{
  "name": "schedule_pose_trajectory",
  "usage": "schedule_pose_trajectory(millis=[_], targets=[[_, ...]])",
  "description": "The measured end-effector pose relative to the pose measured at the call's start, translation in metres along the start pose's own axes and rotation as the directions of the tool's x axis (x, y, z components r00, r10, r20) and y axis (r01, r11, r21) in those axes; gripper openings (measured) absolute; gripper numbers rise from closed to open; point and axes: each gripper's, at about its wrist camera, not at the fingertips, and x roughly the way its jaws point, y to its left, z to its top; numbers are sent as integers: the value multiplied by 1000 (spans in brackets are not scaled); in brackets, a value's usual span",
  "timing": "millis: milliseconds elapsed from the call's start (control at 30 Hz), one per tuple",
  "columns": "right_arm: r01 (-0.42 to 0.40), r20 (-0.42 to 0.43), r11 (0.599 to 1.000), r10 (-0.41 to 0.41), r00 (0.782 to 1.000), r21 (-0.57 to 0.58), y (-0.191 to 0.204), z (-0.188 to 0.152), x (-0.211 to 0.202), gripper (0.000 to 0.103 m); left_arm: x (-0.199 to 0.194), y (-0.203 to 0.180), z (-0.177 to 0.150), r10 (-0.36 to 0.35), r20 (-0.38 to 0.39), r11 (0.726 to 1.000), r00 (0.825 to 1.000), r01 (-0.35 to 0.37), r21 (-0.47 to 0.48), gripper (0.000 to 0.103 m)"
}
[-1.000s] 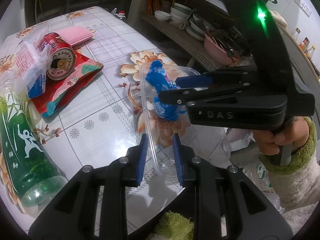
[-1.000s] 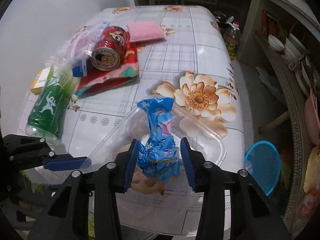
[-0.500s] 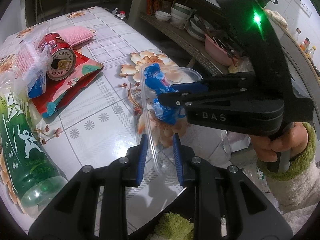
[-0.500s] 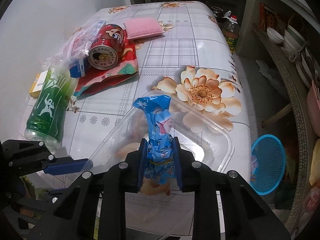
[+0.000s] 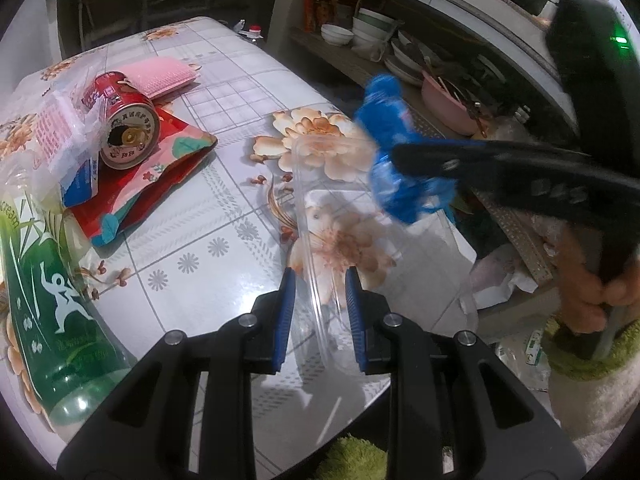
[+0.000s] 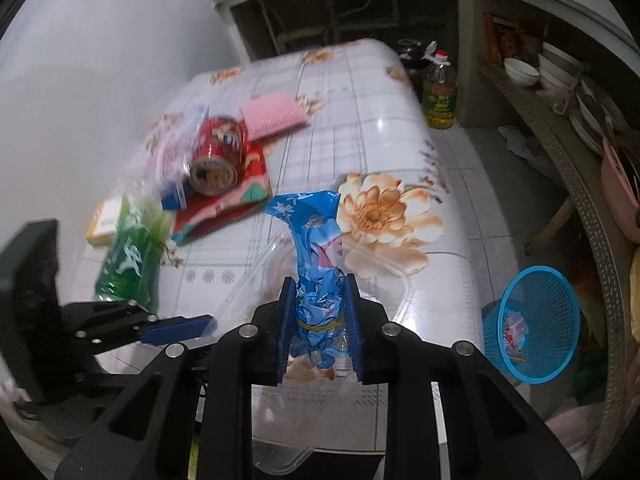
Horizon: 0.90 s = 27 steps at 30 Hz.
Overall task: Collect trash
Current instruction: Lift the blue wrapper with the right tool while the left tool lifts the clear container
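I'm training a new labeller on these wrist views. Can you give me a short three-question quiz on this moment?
1. True or false: the right gripper is shut on the blue wrapper.
2. What do the left gripper jaws straddle? A) red can B) clear plastic container C) green bottle
3. Which thing beside the table could take trash?

Key: 1 true. 2 B, the clear plastic container wall. 3 the blue mesh basket on the floor.

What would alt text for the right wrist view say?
The right gripper pinches a crumpled blue wrapper above a clear plastic tray on a floral table. Behind lie a red can, a green bottle and a pink sponge; a blue basket stands on the floor.
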Motion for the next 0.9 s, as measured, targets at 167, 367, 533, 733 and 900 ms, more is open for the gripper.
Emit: schedule_pose_trajectory(millis=[167,367,533,733,900], targets=[[4,69,997,-9,998,75,-14,-5,-24,24,6,0,4,29,8,1000,1000,-30,8,23],[12,111,987,-30,993,161,-38,-17,-42,24,9,2,5,58,8,998,998,-58,12,13],[5,115,976,-31,993,220,-53,-30,-44,24,9,0,5,72,12,997,997,-72,12,6],[-18,119,961,-16,993,275,-67,-44,-42,24,8,-4,6,76,26,997,997,-77,9,4],[-30,129,952,-10,992,304,-78,-52,-43,24,5,-8,9,65,45,998,997,-65,5,3]])
